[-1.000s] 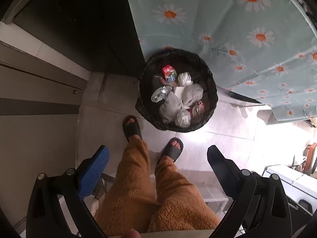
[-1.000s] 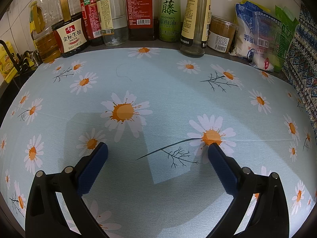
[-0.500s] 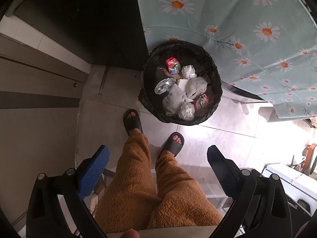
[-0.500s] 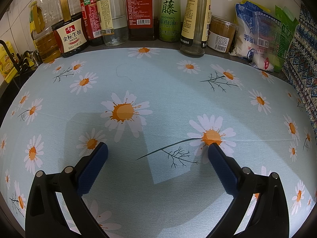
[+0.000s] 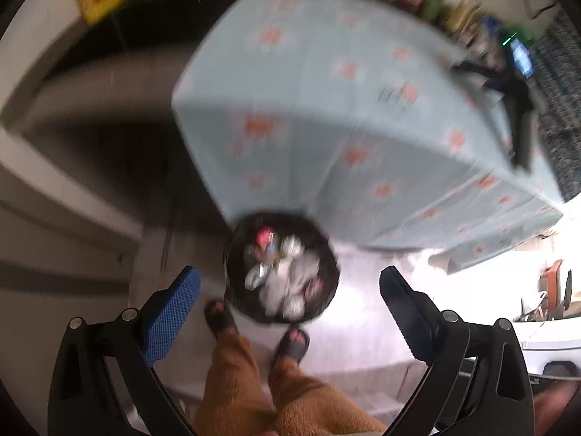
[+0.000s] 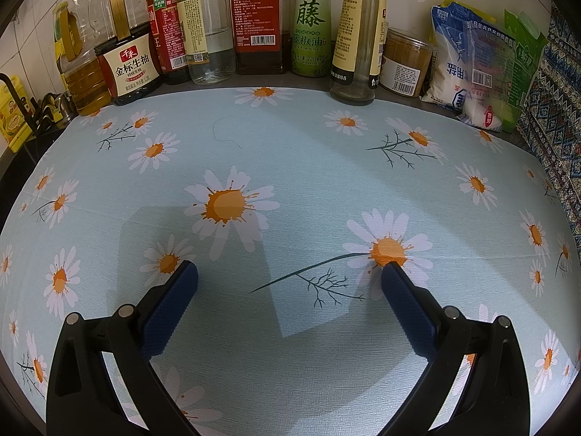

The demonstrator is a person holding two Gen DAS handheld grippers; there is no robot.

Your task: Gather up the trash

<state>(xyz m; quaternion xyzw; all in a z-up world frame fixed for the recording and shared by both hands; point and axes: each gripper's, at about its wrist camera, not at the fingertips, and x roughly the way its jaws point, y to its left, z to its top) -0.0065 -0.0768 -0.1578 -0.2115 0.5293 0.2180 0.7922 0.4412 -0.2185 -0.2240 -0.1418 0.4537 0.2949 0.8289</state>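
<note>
In the blurred left wrist view a round black trash bin (image 5: 232,283) stands on the floor by the table, holding crumpled white wrappers and a red packet (image 5: 265,237). My left gripper (image 5: 288,283) is open and empty, high above the bin. My right gripper (image 6: 288,279) is open and empty, just above the daisy tablecloth (image 6: 290,167). No loose trash shows on the cloth in the right wrist view.
Several sauce and oil bottles (image 6: 258,18), a jar (image 6: 406,61) and bags (image 6: 472,65) line the table's back edge. The person's orange-trousered legs and black slippers (image 5: 294,341) stand beside the bin. The table (image 5: 363,116) overhangs the bin's far side.
The left gripper has swung up and back, so the bin sits lower in its view and the tabletop shows. The right gripper has not moved.
</note>
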